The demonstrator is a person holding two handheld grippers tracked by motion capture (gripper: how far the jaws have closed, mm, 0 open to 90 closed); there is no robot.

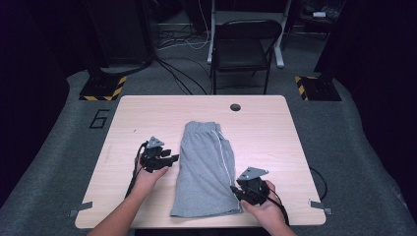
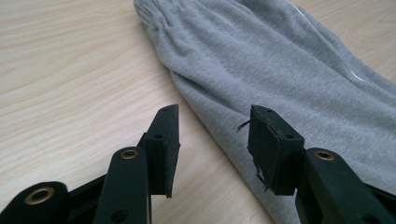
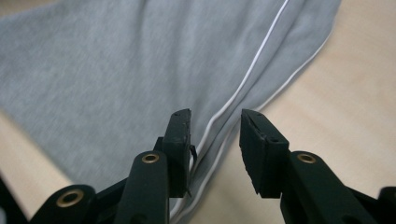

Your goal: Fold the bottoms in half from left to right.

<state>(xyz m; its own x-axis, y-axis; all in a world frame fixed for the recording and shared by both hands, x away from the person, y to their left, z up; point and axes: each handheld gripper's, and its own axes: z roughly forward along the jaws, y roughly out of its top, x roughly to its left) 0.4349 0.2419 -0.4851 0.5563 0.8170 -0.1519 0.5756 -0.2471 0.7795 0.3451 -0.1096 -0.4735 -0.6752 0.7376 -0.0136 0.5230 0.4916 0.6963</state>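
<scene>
Right gripper (image 1: 246,192): jaws part open, holding nothing, just at the near right hem of the shorts (image 1: 206,169).
Left gripper (image 1: 164,160): jaws apart and empty, beside the left edge.
Shorts: folded lengthwise at the table (image 1: 265,128) middle, long axis running near to far, waistband far.

A large "6" is marked on the floor mat (image 1: 59,147).

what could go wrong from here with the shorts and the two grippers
The right gripper stands open over the white-piped side edge of the grey shorts; closing here might catch only the top layer and drag the fold apart. The left gripper is open beside the other edge, mostly over bare table, so it could close on nothing. Pulling with one side alone would likely skew the folded shorts.
</scene>
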